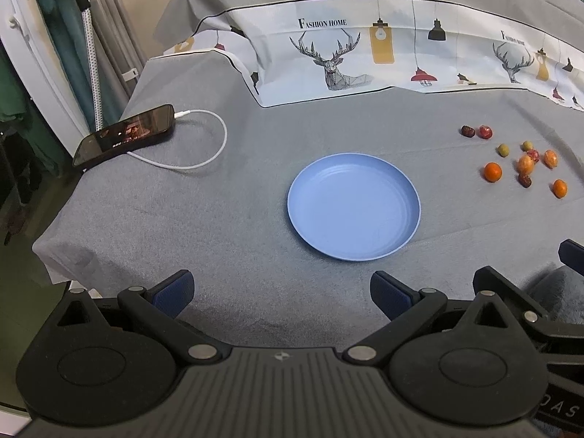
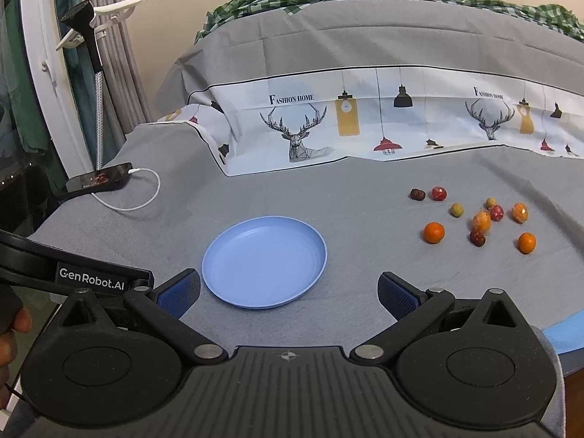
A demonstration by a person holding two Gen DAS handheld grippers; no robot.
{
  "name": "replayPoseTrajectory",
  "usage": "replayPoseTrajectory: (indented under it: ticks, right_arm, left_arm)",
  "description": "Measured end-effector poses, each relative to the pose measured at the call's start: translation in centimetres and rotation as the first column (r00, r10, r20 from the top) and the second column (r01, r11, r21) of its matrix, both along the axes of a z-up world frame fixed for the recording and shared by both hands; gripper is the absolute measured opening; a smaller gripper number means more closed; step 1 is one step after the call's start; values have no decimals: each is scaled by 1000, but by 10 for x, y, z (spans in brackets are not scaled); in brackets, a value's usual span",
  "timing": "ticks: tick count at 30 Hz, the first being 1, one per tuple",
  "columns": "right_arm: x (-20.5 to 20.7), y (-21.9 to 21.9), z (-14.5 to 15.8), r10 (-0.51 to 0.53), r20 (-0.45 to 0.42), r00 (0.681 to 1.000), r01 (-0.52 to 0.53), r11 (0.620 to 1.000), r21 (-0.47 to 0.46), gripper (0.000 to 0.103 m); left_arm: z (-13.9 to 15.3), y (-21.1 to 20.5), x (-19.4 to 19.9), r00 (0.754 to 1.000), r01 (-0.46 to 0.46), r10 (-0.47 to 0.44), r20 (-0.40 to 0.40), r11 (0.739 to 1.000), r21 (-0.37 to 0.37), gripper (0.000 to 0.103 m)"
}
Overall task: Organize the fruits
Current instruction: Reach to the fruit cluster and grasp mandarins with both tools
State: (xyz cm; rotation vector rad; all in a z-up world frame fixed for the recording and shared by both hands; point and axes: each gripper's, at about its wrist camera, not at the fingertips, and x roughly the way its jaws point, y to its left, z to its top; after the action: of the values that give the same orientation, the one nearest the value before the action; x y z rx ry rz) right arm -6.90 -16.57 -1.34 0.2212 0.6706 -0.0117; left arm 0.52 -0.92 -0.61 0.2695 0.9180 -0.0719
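ten small round fruits (image 2: 478, 215) lie loose on the grey felt-like cloth (image 2: 365, 197), at about two o'clock from the plate (image 2: 264, 261) and well apart from it: two smooth oranges, two glossy wrapped orange ones, two olive-green, four dark red. the plate is round, shallow, matte blue plastic, bare. left gripper (image 1: 281, 294) and right gripper (image 2: 288, 292) both hover low at six o'clock, ribbed blue pads spread wide, holding nothing. a black phone (image 1: 124, 135) with a looped white cable (image 1: 204, 146) sits at ten o'clock

Grey-clothed table (image 2: 357, 197) — blue plate (image 2: 264, 262), scattered small fruits (image 2: 481, 221), phone (image 2: 98, 180) on cable.
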Motion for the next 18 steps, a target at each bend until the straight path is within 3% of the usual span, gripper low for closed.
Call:
replayPoseTrajectory:
  ticks: [11, 18]
  right_arm:
    - [6, -20, -8, -24, -11, 1000, 25, 997, 67, 103]
    - [12, -67, -15, -159, -23, 987, 161, 983, 87, 103]
  left_arm:
    - [3, -18, 12, 999, -2, 2, -35, 1000, 19, 103]
    - [-3, -43, 24, 998, 23, -20, -58, 999, 38, 103]
